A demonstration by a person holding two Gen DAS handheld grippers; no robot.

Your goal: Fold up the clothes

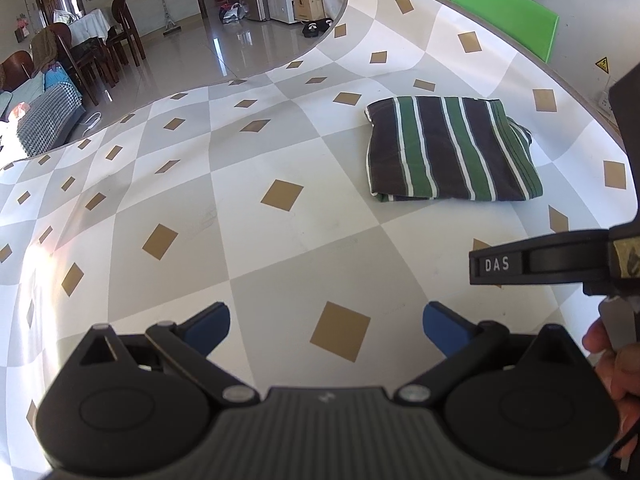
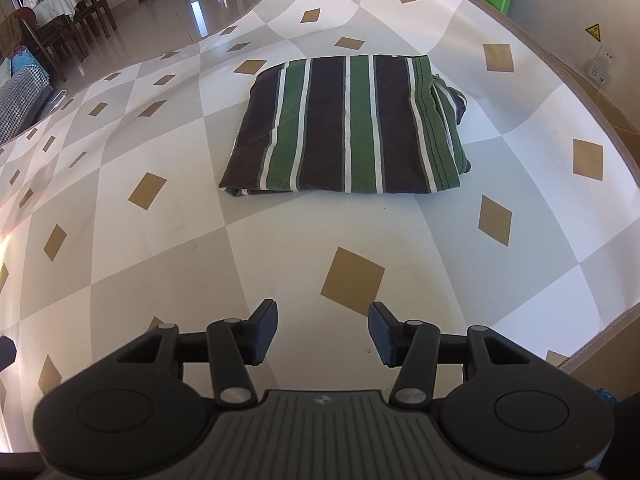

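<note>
Although both tools are being held low over the surface, nothing is being gripped by either. The left hand-held gripper is being kept with its blue pads spread wide, and the right hand-held gripper is likewise being held with its black pads apart, each short of the cloth, probably so that the bundle is being left undisturbed.

One garment is being counted: a striped garment in dark and green with white lines, lying as a compact, squared, layered packet toward the far right part of the surface, a few loose edges bunching at its right side. It is lying as the task wants it; whether a further fold is being planned cannot be told.

Two hand-held grippers are being counted, and part of one hand is being seen at the edge of the left view.
</note>
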